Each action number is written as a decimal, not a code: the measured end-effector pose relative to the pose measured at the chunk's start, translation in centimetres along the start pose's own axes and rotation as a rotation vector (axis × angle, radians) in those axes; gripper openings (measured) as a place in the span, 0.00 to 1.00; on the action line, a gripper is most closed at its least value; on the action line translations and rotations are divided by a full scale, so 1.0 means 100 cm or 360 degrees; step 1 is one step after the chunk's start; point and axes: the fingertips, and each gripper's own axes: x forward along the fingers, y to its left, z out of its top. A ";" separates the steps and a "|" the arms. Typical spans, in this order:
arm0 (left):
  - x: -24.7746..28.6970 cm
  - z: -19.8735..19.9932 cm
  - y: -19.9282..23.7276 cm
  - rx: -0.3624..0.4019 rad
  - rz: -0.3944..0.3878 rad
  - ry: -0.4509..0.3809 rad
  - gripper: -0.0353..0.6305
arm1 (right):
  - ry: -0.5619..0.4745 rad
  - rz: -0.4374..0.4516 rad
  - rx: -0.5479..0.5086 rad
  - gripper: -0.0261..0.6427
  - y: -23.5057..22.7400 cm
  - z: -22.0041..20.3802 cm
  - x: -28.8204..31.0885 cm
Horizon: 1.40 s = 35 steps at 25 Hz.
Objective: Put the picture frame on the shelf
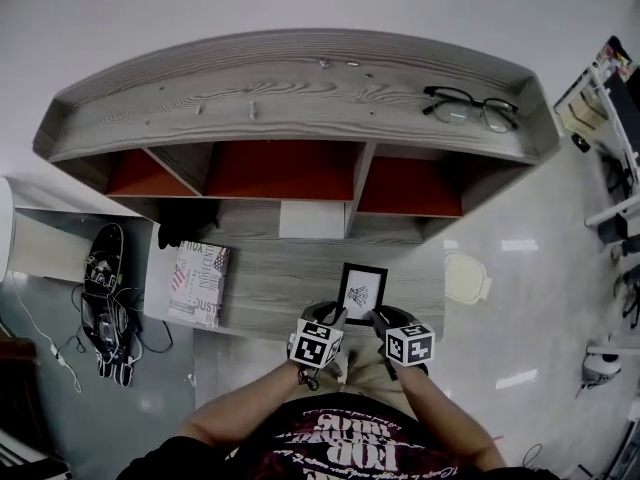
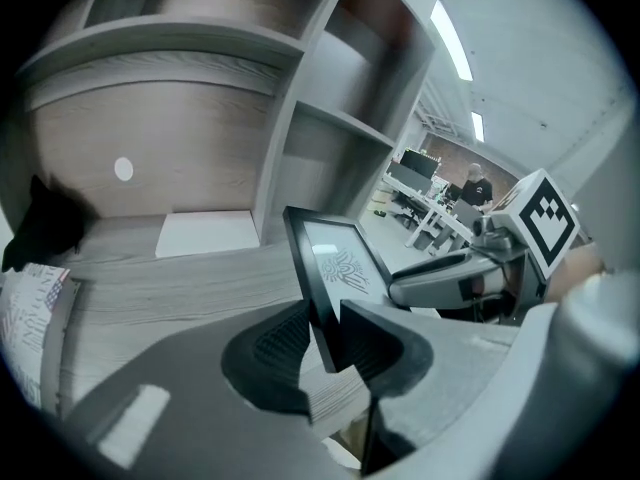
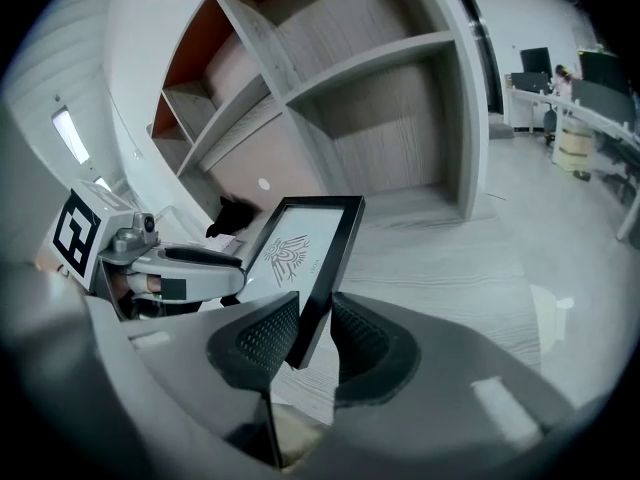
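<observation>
A small black picture frame (image 1: 361, 292) with a white print hangs above the low wooden ledge (image 1: 270, 278) in front of the shelf unit (image 1: 300, 118). My left gripper (image 1: 335, 318) is shut on its lower left edge, and my right gripper (image 1: 378, 318) is shut on its lower right edge. In the left gripper view the frame (image 2: 335, 268) stands between the pads, tilted, with my left gripper (image 2: 328, 343) clamped on its black border. The right gripper view shows the frame (image 3: 300, 253) pinched the same way by my right gripper (image 3: 312, 340).
The shelf has open compartments (image 1: 285, 168) with red backs under a wide top board, where a pair of glasses (image 1: 470, 106) lies. A printed book (image 1: 200, 282) rests at the ledge's left. A white block (image 1: 310, 220) sits at the ledge's back. Cables lie on the floor at left.
</observation>
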 end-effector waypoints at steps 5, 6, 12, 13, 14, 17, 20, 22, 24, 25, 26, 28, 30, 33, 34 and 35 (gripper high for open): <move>-0.013 0.024 -0.006 0.0042 0.0009 -0.0087 0.20 | -0.0076 -0.0029 -0.0056 0.22 0.004 0.023 -0.014; -0.016 0.029 -0.008 0.0052 0.0012 -0.0105 0.20 | -0.0092 -0.0035 -0.0064 0.22 0.005 0.026 -0.017; -0.031 0.057 -0.019 0.0114 0.0013 -0.0211 0.20 | -0.0185 -0.0077 -0.0121 0.22 0.008 0.052 -0.039; -0.033 0.060 -0.021 0.0123 0.0013 -0.0219 0.20 | -0.0202 -0.0085 -0.0131 0.22 0.009 0.055 -0.043; -0.034 0.063 -0.023 0.0130 0.0012 -0.0229 0.20 | -0.0218 -0.0094 -0.0141 0.22 0.009 0.059 -0.047; -0.038 0.075 -0.025 0.0156 0.0015 -0.0271 0.20 | -0.0263 -0.0111 -0.0166 0.22 0.011 0.070 -0.058; -0.043 0.085 -0.029 0.0167 0.0014 -0.0301 0.20 | -0.0310 -0.0129 -0.0201 0.22 0.014 0.081 -0.069; -0.046 0.092 -0.033 0.0175 0.0007 -0.0334 0.20 | -0.0350 -0.0151 -0.0238 0.22 0.016 0.090 -0.076; -0.051 0.102 -0.036 0.0200 0.0014 -0.0380 0.20 | -0.0389 -0.0168 -0.0271 0.22 0.016 0.099 -0.082; -0.053 0.109 -0.037 0.0218 0.0021 -0.0406 0.20 | -0.0405 -0.0171 -0.0280 0.22 0.016 0.103 -0.085; -0.056 0.115 -0.038 0.0239 0.0030 -0.0429 0.20 | -0.0420 -0.0175 -0.0288 0.22 0.015 0.107 -0.087; -0.059 0.125 -0.040 0.0270 0.0043 -0.0464 0.20 | -0.0445 -0.0181 -0.0302 0.22 0.014 0.115 -0.091; -0.060 0.133 -0.041 0.0278 0.0054 -0.0490 0.20 | -0.0474 -0.0181 -0.0313 0.22 0.014 0.123 -0.095; -0.060 0.146 -0.041 0.0279 0.0069 -0.0521 0.20 | -0.0512 -0.0177 -0.0346 0.23 0.012 0.136 -0.098; -0.060 0.150 -0.041 0.0280 0.0073 -0.0528 0.20 | -0.0519 -0.0175 -0.0353 0.23 0.011 0.140 -0.099; -0.060 0.155 -0.041 0.0280 0.0077 -0.0536 0.20 | -0.0525 -0.0172 -0.0359 0.23 0.009 0.143 -0.099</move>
